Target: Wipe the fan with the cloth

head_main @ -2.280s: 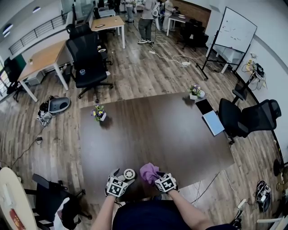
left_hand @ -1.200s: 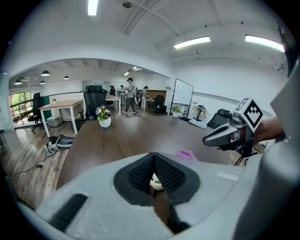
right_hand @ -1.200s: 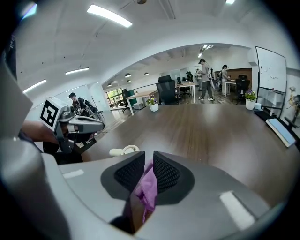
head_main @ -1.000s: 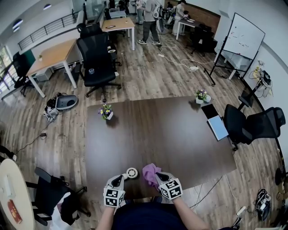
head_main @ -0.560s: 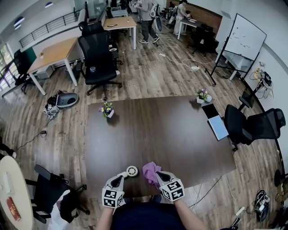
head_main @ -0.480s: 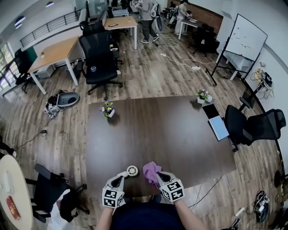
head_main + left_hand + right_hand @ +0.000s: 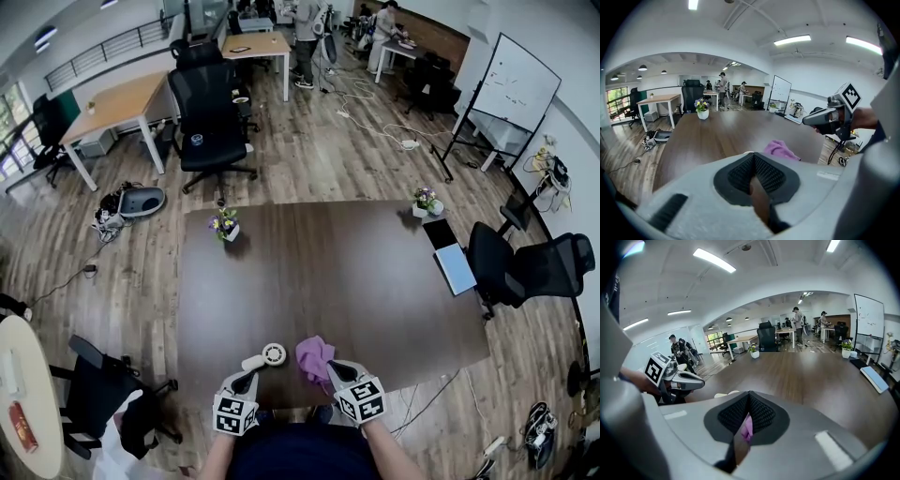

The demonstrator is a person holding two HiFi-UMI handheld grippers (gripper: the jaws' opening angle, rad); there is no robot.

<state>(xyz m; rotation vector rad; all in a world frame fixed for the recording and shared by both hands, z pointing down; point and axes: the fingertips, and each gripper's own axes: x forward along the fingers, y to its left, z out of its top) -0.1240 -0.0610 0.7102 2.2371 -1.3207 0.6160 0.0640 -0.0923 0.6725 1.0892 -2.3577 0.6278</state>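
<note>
Since earlier, the left claw (image 7: 247,377) has drawn back from the fan (image 7: 269,355), which lies on the desk (image 7: 328,272) just ahead of its closed, empty jaws. The right claw (image 7: 330,369) pinches the purple cloth (image 7: 314,353) just ahead of it.

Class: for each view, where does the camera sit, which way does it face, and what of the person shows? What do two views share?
Head view: on the head, looking steeply down at the table; forearms, left gripper, right gripper show.
Left gripper view: rides that gripper, looks across the table; own shut jaws show.
Right gripper view: likewise; jaws shut on the cloth.
Shared: all see the cloth.
</note>
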